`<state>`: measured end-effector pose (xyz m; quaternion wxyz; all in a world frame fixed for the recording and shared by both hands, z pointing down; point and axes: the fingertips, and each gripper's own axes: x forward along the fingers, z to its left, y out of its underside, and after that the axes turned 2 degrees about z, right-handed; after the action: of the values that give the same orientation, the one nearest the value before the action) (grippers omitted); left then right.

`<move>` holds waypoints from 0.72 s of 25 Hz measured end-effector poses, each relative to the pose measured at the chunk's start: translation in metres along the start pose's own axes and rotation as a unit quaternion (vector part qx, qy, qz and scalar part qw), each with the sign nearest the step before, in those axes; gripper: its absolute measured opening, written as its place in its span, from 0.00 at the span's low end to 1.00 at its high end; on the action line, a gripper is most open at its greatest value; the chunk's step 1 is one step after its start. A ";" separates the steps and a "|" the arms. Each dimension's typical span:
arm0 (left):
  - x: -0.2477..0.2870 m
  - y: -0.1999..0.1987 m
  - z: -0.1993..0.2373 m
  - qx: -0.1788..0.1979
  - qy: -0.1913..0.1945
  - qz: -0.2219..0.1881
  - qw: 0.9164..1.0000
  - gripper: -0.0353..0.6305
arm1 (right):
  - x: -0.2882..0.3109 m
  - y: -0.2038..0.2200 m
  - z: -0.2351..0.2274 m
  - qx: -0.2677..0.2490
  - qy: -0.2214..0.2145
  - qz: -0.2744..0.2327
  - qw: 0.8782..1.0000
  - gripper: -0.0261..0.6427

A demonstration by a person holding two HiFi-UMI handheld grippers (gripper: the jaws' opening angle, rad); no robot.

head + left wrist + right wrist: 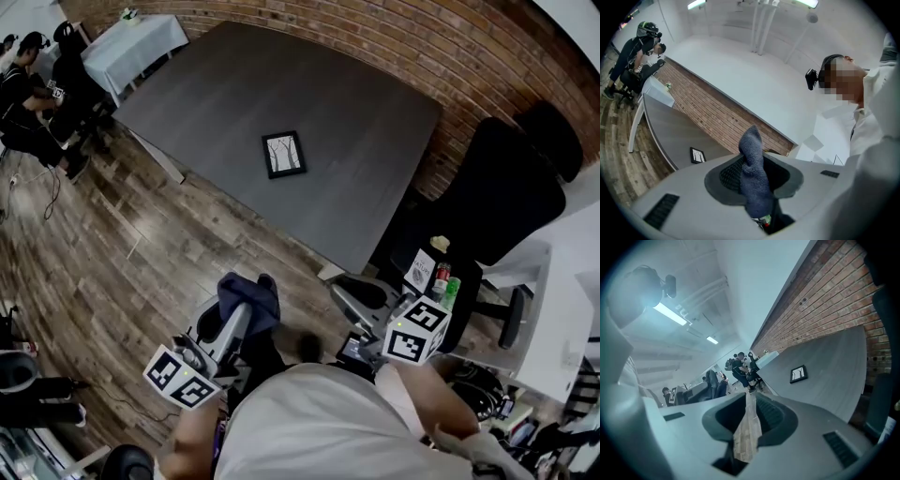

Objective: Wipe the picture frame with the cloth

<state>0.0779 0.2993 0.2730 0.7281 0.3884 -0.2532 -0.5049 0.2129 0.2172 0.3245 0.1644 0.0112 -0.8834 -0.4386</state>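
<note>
The picture frame (283, 155), black-edged with a pale tree print, lies flat near the middle of the dark grey table (356, 122), well ahead of both grippers. It also shows small in the left gripper view (697, 154) and the right gripper view (798, 373). My left gripper (242, 315) is low at the picture's left, over the wooden floor, shut on a dark blue cloth (251, 294). The cloth (753, 183) stands up between the jaws. My right gripper (362, 298) is short of the table's near corner, its jaws (751, 401) a narrow slit apart with nothing in them.
A black office chair (506, 197) stands at the table's right corner, beside a white desk (562, 309) with small bottles (444, 281). A brick wall (375, 37) runs behind the table. People sit at the far left (28, 94) near a white-covered table (131, 47).
</note>
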 end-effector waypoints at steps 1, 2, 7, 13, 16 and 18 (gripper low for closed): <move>0.004 -0.003 0.012 -0.001 0.003 0.004 1.000 0.21 | 0.009 -0.002 -0.005 -0.002 0.009 0.002 1.000 0.13; 0.008 -0.007 0.024 -0.003 0.006 0.009 1.000 0.21 | 0.018 -0.004 -0.010 -0.003 0.019 0.003 1.000 0.14; 0.029 -0.031 0.094 -0.005 0.020 0.043 0.999 0.21 | 0.074 -0.011 -0.040 -0.016 0.088 0.028 0.996 0.14; 0.056 -0.059 0.174 -0.001 0.035 0.084 0.996 0.21 | 0.131 -0.027 -0.073 -0.010 0.155 0.041 0.987 0.14; 0.067 -0.068 0.208 0.000 0.036 0.100 0.994 0.21 | 0.152 -0.033 -0.086 -0.011 0.184 0.049 0.982 0.14; 0.077 -0.073 0.226 0.006 0.039 0.109 0.993 0.21 | 0.166 -0.039 -0.097 -0.014 0.201 0.055 0.978 0.14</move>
<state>-0.1059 0.1440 0.3402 0.7857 0.3820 -0.2685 -0.4057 0.0802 0.0913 0.3952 0.3625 0.0478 -0.8253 -0.4303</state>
